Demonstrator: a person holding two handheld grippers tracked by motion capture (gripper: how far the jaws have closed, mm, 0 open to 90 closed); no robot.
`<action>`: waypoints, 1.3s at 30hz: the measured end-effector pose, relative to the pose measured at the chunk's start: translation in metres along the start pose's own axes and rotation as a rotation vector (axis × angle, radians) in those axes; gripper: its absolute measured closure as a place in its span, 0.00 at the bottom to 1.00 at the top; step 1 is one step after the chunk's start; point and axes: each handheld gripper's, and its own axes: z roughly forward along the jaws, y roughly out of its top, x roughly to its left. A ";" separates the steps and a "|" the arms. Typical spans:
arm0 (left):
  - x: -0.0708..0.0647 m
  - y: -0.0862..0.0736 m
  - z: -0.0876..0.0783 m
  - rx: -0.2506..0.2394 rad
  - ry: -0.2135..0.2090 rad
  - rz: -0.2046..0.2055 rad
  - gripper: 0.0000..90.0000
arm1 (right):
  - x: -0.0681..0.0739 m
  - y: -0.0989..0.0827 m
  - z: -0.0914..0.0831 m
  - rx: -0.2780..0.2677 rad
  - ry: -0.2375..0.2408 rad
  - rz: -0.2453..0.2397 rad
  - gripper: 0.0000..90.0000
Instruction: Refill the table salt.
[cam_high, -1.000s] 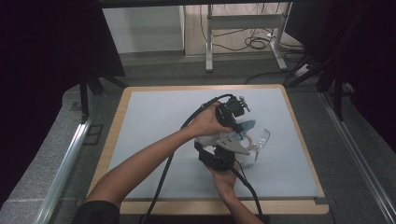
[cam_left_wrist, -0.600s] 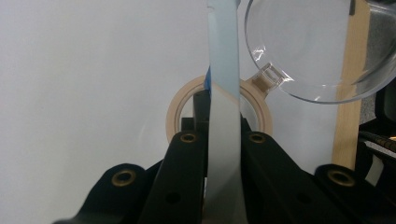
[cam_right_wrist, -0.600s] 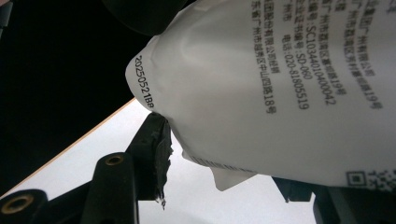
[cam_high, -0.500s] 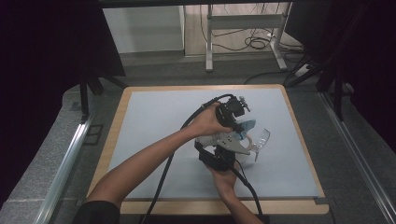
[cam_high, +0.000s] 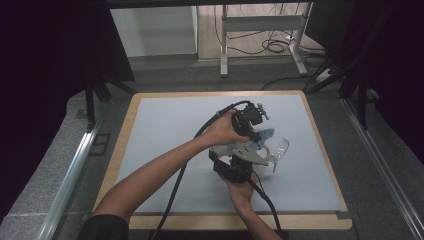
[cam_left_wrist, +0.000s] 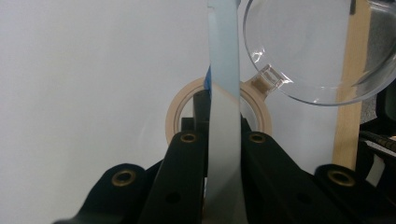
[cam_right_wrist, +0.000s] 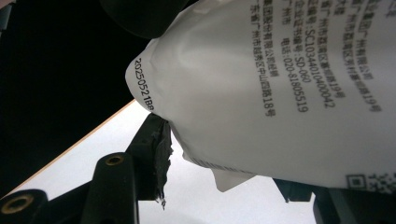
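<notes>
Two grippers meet over the middle of the pale blue mat (cam_high: 165, 130), both working one white printed pouch (cam_right_wrist: 280, 84). Our left gripper (cam_left_wrist: 223, 140) has its jaws pressed together on the pouch's flat sealed edge, which rises as a thin strip between them. Our right gripper (cam_right_wrist: 224, 182) clamps the pouch's lower corner, jaws held partly apart by the packet. Beyond the left jaws a tape roll (cam_left_wrist: 173, 116) lies on the mat, with a clear plastic scoop (cam_left_wrist: 303, 51) just beside it and overlapping its rim. We judge the step to be opening the pouch, held taut over the scoop, probably to pour into it. Next we need opposing pulls across the seal, keeping both grips firm so the packet neither slips nor spills off target
</notes>
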 end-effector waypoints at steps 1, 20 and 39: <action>0.000 0.000 0.000 0.001 0.001 0.000 1.00 | 0.000 0.000 0.000 0.000 0.000 0.000 0.50; -0.002 0.001 0.001 0.008 0.002 0.003 1.00 | 0.000 0.001 -0.001 -0.003 -0.004 -0.003 0.51; -0.001 0.001 0.001 0.010 0.002 0.005 1.00 | 0.000 0.001 0.000 -0.002 -0.006 -0.009 0.51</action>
